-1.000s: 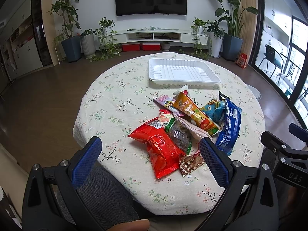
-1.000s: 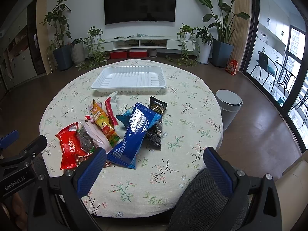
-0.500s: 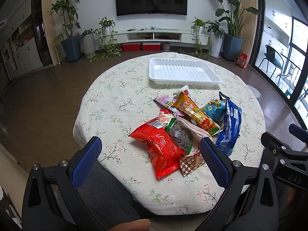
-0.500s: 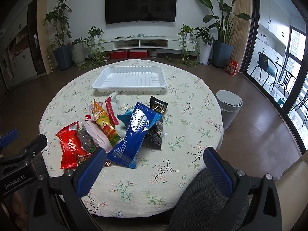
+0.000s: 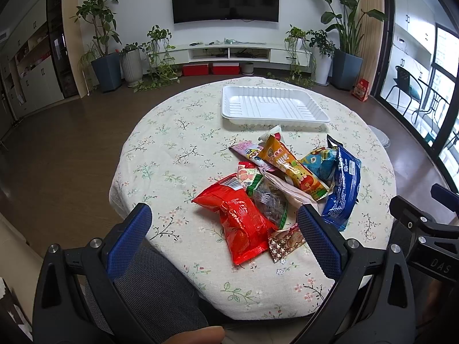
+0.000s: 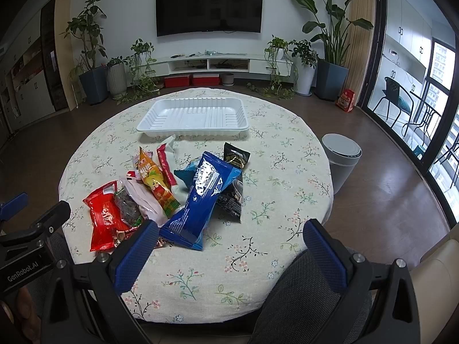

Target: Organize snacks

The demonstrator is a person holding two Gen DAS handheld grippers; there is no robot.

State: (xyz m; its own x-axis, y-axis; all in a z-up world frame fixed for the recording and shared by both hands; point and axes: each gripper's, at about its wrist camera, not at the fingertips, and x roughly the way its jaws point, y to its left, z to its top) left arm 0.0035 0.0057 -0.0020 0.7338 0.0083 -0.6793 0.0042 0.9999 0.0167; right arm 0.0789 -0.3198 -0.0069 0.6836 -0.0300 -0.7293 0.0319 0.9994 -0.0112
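A pile of snack packets lies on the round floral table (image 5: 172, 149): a red bag (image 5: 238, 218) (image 6: 103, 215), a long orange packet (image 5: 292, 169) (image 6: 155, 183), a blue packet (image 5: 342, 189) (image 6: 200, 195), a black packet (image 6: 233, 177) and several smaller ones. An empty white tray (image 5: 272, 109) (image 6: 195, 117) sits beyond the pile. My left gripper (image 5: 223, 243) is open and empty, held near the table's near edge in front of the red bag. My right gripper (image 6: 229, 255) is open and empty, near the blue packet's near end.
A grey chair back (image 5: 149, 286) (image 6: 301, 295) stands below both grippers at the table's near edge. A grey lidded bin (image 6: 341, 157) stands on the floor right of the table. Potted plants, a TV and a low cabinet line the far wall.
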